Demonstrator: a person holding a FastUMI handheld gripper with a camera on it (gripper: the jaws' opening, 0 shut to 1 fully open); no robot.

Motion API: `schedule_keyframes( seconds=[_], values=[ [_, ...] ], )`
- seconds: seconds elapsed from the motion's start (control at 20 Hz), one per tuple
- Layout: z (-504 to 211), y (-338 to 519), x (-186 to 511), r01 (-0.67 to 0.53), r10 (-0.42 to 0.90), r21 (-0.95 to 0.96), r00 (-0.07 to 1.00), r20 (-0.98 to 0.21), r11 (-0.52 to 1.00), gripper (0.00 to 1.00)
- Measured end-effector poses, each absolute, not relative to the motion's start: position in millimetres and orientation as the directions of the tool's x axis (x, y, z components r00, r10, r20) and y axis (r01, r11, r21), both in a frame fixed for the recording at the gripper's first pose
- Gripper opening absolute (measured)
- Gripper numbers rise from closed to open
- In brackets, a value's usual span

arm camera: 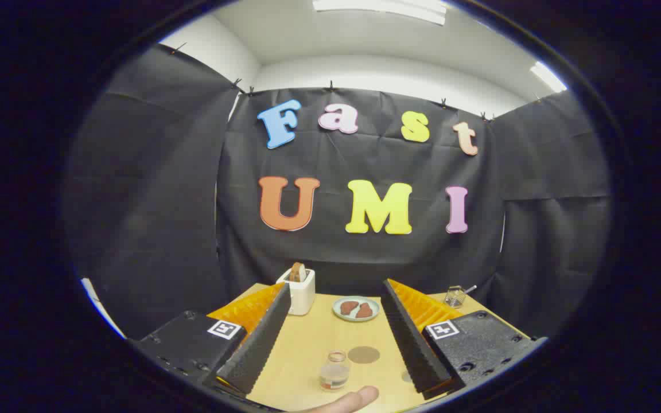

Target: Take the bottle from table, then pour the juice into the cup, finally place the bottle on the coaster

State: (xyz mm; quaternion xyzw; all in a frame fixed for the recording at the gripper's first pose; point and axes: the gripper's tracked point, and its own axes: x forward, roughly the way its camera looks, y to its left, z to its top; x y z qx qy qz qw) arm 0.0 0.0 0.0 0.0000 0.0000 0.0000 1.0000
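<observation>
Pale wood runs under everything, a light tabletop (307,344) stretching back to the dark cloth wall. Over it the gripper (330,338) hangs with its two ribbed fingers (259,338) spread wide apart, holding nothing and touching nothing. Both fingers slant inward toward their tips, angled slightly downward at the table from above.

A fingertip of a person's hand (349,400) pokes in at the near edge of the table, between the finger bases, lying flat and pointing to the right.

Just beyond that fingertip, and squarely in the gap between the fingers, stands a small clear glass bottle (335,370), upright, with a little pale liquid in its bottom. It touches neither finger. Just behind it to the right lies a flat round brown coaster (364,354), apart from the bottle.

Farther back, beyond the fingertips, a small round grey-green plate (356,308) carries two brown pieces. To its left stands a white box-shaped toaster (300,295) with a brown slice sticking out of its top. At the far right corner of the table sits a small clear glass cup (454,296).
</observation>
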Motion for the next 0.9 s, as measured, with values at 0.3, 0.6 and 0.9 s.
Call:
schedule_keyframes(
  seconds=[0.3,0.6,0.9],
  values=[
    [-9.4,-3.2,-0.5,0.027,-0.027,-0.011,1.0,-0.007,1.0,1.0],
    [-38.8,-13.1,6.0,0.035,-0.032,0.058,0.999,-0.044,0.998,1.0],
    [-72.0,-30.2,6.2,0.062,-0.059,0.107,0.998,-0.03,0.992,1.0]
  ],
)
